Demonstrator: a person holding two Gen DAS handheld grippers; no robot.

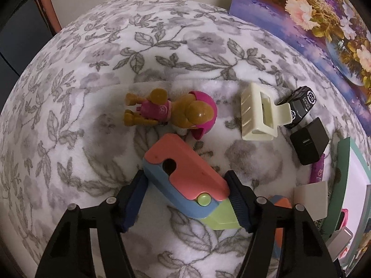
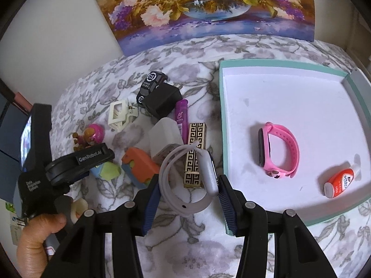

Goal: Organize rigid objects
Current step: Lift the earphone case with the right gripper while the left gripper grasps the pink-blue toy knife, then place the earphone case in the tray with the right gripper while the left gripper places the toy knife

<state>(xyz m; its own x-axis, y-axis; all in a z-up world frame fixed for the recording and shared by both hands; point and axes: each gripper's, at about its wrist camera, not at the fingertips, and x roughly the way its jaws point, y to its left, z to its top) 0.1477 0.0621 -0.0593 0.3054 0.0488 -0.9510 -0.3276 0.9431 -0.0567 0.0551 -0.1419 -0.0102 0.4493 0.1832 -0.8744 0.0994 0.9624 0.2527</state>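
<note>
My left gripper (image 1: 185, 199) is closed on a coral, blue and green plastic toy block (image 1: 185, 178) resting on the floral blanket. My right gripper (image 2: 189, 199) holds a grey smartwatch (image 2: 208, 173) by its case and band, just left of the teal-rimmed white tray (image 2: 222, 120). In the tray lie a pink watch (image 2: 281, 151) and a small red bottle (image 2: 339, 181). A toy dog figure (image 1: 171, 113), cream hair clip (image 1: 257, 113), black toy car (image 1: 301, 106) and black charger (image 1: 309, 143) lie ahead of the left gripper.
A second coral and blue block (image 2: 139, 164), a white adapter (image 2: 165, 136), a purple tube (image 2: 182, 118) and a gold patterned box (image 2: 196, 153) sit left of the tray. A flower painting (image 2: 208, 7) leans at the back. The left gripper body (image 2: 69, 164) is at far left.
</note>
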